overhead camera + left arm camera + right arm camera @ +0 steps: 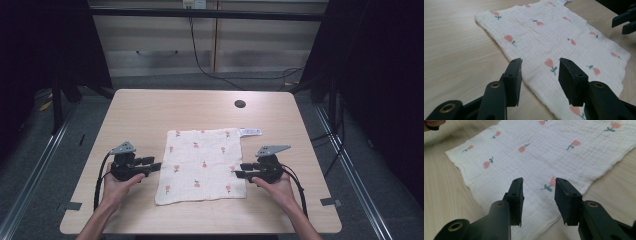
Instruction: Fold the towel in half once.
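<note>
A white cloth [202,165] printed with small pink tulips lies flat on the wooden table [150,107], a white label at its far right corner. My left gripper [152,164] is open at the cloth's left edge, jaws pointing right. In the left gripper view the left gripper [540,63] straddles the edge of the cloth [554,40]. My right gripper [239,170] is open at the cloth's right edge, jaws pointing left. In the right gripper view the right gripper [538,182] hovers just over the cloth [536,152] border. Neither holds anything.
A round cable hole [240,104] sits in the table near its far edge. The label [250,132] sticks out past the cloth's far right corner. Bare wood surrounds the cloth. Dark curtains and floor rails flank the table.
</note>
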`<state>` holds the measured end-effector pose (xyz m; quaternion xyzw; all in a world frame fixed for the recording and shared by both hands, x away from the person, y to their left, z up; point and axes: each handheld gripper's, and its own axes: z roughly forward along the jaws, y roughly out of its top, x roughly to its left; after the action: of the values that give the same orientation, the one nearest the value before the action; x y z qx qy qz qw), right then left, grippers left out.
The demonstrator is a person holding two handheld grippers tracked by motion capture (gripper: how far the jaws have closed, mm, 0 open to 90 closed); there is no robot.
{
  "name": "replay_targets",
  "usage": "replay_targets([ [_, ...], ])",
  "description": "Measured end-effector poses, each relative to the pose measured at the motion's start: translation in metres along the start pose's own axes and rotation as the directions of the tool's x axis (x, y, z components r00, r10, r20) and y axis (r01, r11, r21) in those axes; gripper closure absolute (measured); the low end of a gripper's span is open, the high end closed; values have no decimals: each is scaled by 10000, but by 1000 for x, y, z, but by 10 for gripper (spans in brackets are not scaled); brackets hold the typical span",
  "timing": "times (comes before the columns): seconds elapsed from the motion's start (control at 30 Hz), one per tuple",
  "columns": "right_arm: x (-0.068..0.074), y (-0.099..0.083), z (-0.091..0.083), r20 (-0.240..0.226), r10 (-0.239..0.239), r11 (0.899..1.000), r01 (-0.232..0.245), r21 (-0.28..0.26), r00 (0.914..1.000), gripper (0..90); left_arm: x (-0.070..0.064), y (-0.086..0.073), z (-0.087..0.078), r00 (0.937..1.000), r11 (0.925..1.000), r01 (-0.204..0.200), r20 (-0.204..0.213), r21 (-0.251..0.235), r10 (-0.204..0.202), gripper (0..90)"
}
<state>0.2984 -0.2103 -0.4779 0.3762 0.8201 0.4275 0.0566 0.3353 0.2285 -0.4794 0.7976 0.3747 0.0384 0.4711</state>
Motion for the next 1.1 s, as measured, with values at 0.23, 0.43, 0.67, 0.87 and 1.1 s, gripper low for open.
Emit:
replay_targets([
  [0.23, -8, 9, 23, 27, 56, 9993, -57, 373, 10000, 562, 3, 8, 29, 9998, 9990, 37, 180, 434, -45, 517],
  [0.43, -17, 19, 46, 95, -68, 9988, 63, 480, 9999, 603, 7, 5, 44, 9994, 9981, 192, 263, 583, -208, 574],
  [0.67, -12, 15, 54, 79, -237, 9979, 232, 607, 9997, 617, -4, 1, 52, 9966, 9904, -758, -222, 1152, 789, 619],
  [0.87, -7, 12, 52, -79, -369, 9959, 374, 818, 9993, 631, -9, -2, 51, 9967, 9910, -726, -275, 1120, 762, 630],
  [1.1, 1, 0, 40, -154, -409, 9952, 421, 883, 9990, 647, -16, -10, 41, 9967, 9884, -814, 34, 1283, 816, 637],
])
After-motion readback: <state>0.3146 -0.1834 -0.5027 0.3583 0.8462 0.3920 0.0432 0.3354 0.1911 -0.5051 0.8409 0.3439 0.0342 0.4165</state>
